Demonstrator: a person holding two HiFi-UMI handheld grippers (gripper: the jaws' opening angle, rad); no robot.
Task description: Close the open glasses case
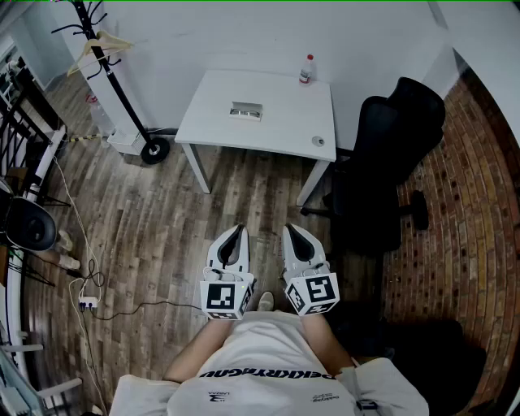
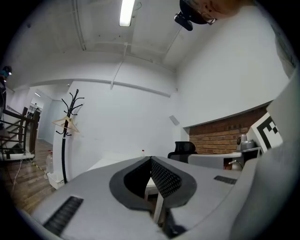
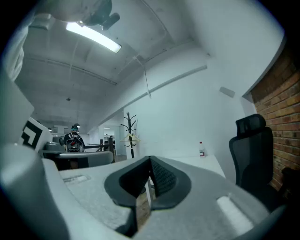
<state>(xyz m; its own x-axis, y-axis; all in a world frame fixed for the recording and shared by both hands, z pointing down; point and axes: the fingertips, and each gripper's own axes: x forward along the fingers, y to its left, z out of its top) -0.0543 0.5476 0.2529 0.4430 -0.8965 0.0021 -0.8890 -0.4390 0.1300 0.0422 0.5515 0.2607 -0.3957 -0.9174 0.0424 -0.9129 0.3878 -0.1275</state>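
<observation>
White table (image 1: 284, 110), glasses case (image 1: 245, 111) on it, left gripper (image 1: 238, 230), right gripper (image 1: 292, 229), jaws pressed together

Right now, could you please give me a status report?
Left tongs and right tongs shut, empty. Open grey glasses case sits on white table, out of reach. Black office chair beside table, not blocking.

Table (image 1: 256, 114): white, against white wall (image 1: 244, 36). Chair (image 1: 390, 162): blk, rt of table. Coat rack (image 1: 114, 81): lt of table. Floor (image 1: 162, 227): wood, under table. Brick wall (image 1: 475, 203): far rt. Ceiling tube light (image 2: 125, 11), lit.
</observation>
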